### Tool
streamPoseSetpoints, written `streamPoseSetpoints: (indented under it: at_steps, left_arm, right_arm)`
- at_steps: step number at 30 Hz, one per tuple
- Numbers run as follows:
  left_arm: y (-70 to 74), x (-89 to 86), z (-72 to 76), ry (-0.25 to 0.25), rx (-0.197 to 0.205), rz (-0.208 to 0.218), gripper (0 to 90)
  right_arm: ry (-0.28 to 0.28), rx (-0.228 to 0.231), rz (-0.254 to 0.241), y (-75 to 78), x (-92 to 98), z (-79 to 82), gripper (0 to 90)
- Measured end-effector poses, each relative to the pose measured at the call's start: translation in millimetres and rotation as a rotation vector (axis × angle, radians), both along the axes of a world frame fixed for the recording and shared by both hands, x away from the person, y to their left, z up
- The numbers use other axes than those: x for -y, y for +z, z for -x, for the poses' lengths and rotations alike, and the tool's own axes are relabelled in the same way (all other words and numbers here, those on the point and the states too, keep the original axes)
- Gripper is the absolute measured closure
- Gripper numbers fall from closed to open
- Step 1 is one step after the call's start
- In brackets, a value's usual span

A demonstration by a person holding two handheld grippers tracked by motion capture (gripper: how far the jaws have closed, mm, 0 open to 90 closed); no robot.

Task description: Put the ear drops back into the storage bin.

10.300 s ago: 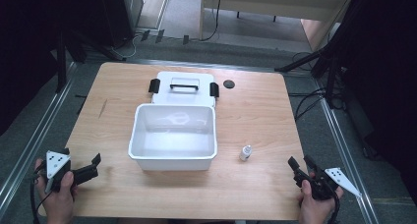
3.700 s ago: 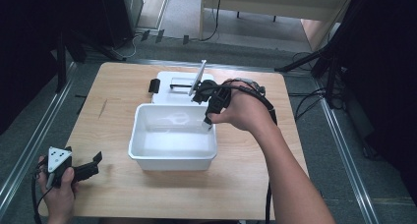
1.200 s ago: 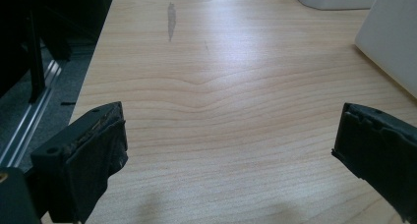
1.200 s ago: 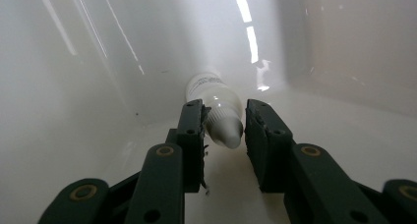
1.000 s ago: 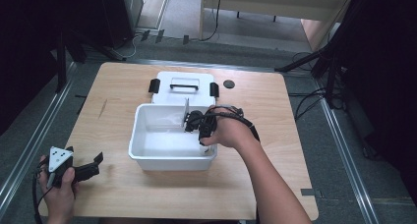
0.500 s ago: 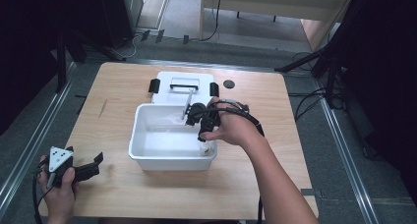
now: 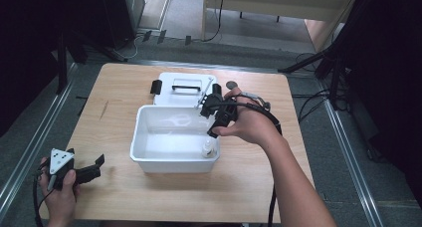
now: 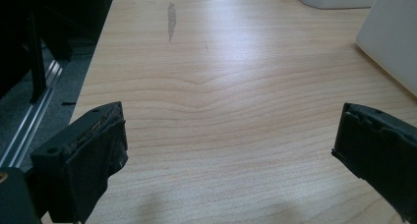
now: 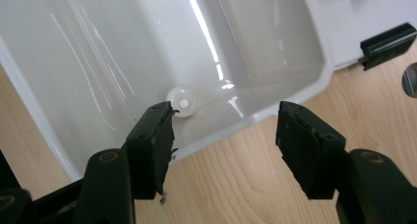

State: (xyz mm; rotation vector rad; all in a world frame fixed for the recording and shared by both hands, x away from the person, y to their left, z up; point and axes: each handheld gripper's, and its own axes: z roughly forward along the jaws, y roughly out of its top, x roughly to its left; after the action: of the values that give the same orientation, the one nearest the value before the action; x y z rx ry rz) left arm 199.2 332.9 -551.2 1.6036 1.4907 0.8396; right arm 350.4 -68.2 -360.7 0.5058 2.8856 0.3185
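A small white bottle (image 7: 207, 148) stands upright inside the white plastic bin (image 7: 174, 165), at its front right corner. In the right gripper view the bottle (image 9: 182, 100) is seen from above, past the left jaw, on the bin floor (image 9: 98, 47). My right gripper (image 7: 213, 130) hovers over the bin's right rim, pointing down. Its jaws have just been opening, and the right gripper (image 9: 223, 130) has nothing between them. My left gripper (image 7: 94, 163) rests open near the table's front left corner. In its own view, the left gripper (image 8: 228, 140) has bare wood between its jaws.
The bin's white lid (image 7: 179, 82) with black latches lies flat behind the bin. A small dark disc (image 7: 231, 85) sits on the table to the lid's right. The wooden table (image 7: 124, 202) has free room in front of the bin.
My right gripper has risen out of the bin and spread its jaws, leaving the bottle standing inside. The left gripper has kept still.
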Motion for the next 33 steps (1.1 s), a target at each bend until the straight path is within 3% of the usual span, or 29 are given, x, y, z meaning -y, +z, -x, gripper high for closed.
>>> streamPoseSetpoints:
  at_steps: [18,33]
  left_arm:
    - [-0.2,0.4,-0.1,0.0,0.004,-0.002,0.2]
    - [-0.1,0.4,0.2,-0.002,0.001,-0.008,0.2]
  right_arm:
    - [-0.097,0.016,0.005,3.1,55.1,2.2,39.6]
    - [-0.199,0.024,0.016,-23.9,106.4,8.0,35.5]
